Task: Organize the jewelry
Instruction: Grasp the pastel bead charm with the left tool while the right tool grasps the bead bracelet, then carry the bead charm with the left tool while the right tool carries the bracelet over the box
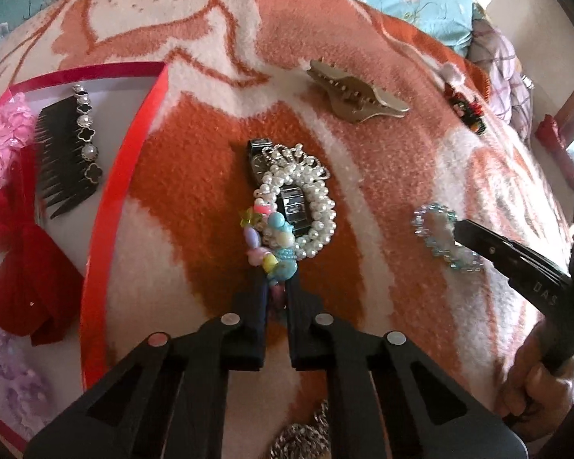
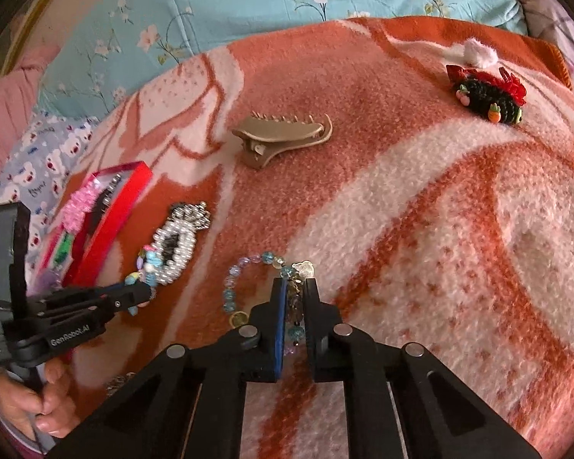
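Note:
My left gripper is shut on a pastel bead bracelet that lies against a pearl bracelet and a dark watch on the orange-and-white blanket. My right gripper is shut on a blue glass-bead bracelet, which also shows in the left wrist view. A red-rimmed box at the left holds a black comb, a red bow and a pink scrunchie.
A beige claw clip lies farther back on the blanket. A black-and-red knitted clip and a white pompom lie at the far right. Blue floral bedding lies behind the blanket.

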Demonstrator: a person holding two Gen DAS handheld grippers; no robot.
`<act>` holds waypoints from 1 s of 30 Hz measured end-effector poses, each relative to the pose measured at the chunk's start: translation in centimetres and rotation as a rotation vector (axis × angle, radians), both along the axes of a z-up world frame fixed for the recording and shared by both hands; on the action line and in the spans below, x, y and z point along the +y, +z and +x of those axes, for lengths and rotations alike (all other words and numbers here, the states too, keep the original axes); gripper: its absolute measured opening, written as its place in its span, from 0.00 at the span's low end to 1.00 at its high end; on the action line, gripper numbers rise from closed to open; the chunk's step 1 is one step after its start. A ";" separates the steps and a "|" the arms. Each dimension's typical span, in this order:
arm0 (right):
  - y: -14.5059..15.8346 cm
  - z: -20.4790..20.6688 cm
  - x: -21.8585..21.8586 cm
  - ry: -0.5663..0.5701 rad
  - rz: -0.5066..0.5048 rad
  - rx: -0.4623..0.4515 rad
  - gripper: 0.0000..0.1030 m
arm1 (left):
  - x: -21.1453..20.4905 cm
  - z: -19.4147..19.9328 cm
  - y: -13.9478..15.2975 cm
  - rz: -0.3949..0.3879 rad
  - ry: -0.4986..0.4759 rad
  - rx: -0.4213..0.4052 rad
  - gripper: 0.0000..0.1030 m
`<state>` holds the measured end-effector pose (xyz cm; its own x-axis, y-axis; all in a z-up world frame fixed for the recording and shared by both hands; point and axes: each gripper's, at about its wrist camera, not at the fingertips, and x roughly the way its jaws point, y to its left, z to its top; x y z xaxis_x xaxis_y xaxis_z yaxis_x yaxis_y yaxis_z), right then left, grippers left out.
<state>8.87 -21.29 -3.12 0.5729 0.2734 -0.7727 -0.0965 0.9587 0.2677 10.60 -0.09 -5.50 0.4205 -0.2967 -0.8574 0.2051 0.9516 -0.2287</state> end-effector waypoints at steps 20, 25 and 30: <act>5.9 -2.8 3.3 0.087 0.112 -0.107 0.08 | 5.8 -4.5 6.7 -0.105 0.104 -0.140 0.05; 7.0 -3.4 5.1 0.124 0.118 -0.127 0.08 | 8.0 -5.3 7.3 -0.118 0.152 -0.158 0.05; 7.8 -3.6 7.1 0.171 0.127 -0.139 0.08 | 10.4 -6.3 8.0 -0.134 0.201 -0.181 0.05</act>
<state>5.25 -14.22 4.67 0.6088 0.4650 -0.6428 -0.2985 0.8849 0.3575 4.27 10.35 2.52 0.6250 -0.2969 -0.7220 0.0642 0.9413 -0.3315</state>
